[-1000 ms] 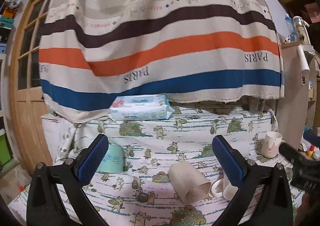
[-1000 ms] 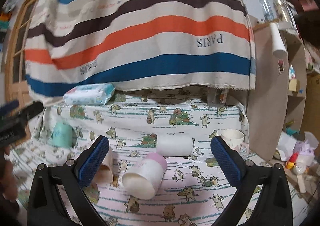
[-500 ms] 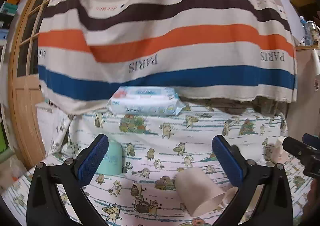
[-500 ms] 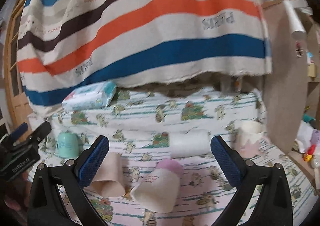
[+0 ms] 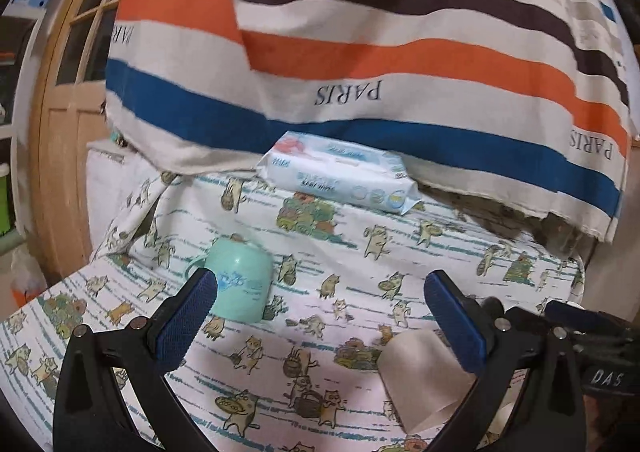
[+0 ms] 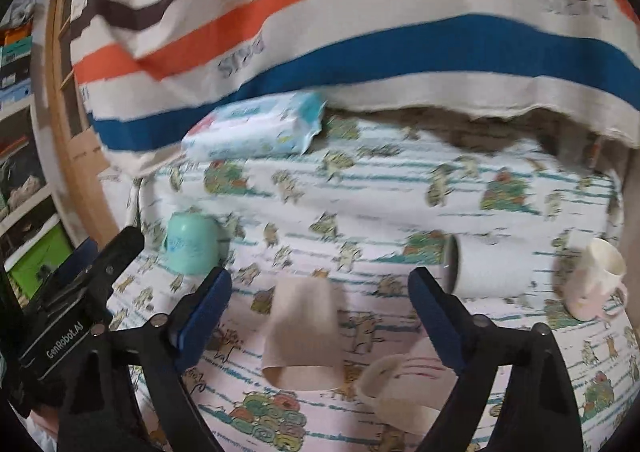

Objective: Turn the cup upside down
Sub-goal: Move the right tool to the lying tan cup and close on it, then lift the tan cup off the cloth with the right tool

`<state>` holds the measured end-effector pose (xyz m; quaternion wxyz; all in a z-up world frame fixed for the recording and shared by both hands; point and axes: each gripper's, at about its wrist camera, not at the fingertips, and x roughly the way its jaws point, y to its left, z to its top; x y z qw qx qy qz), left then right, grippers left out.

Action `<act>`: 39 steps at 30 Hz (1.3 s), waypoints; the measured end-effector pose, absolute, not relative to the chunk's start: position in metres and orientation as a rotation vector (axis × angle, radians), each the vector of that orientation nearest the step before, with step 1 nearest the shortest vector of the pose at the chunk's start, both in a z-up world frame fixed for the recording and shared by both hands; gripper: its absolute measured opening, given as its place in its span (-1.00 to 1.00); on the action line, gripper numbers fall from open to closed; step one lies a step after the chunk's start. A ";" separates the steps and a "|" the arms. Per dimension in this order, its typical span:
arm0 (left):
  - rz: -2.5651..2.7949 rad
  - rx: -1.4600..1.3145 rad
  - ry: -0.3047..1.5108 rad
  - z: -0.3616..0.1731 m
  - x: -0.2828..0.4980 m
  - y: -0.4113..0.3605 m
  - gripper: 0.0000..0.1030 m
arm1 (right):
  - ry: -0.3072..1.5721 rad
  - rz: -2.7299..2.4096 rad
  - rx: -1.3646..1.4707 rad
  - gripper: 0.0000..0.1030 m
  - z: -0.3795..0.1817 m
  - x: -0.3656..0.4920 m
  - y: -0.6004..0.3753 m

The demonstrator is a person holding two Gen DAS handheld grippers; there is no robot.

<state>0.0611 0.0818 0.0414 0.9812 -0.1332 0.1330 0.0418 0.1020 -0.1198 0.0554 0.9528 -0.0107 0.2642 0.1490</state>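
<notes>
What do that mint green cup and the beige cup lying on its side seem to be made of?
The mint green cup looks like smooth moulded plastic: even colour, soft sheen, printed blue logo. The beige cup, lying on its side, looks matte, with a thin rim; it could be plastic or paper, and blur leaves that open.

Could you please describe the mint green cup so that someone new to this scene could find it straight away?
Start at the striped PARIS cloth hanging behind the table, then drop to the wipes pack lying below it. Nearer and to the left stands the mint green cup, upside down on the cat-print tablecloth. It alone is green; the beige cup lies on its side.
</notes>
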 end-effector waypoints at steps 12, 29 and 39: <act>0.081 -0.352 0.365 0.024 0.076 0.095 1.00 | 0.730 0.293 -0.068 0.72 0.003 0.157 -0.094; 0.152 -0.334 0.505 0.006 0.094 0.098 1.00 | 0.949 0.313 -0.081 0.36 -0.052 0.192 -0.079; 0.107 -0.277 0.475 0.016 0.075 0.083 1.00 | 0.808 0.294 -0.043 0.36 -0.003 0.146 -0.099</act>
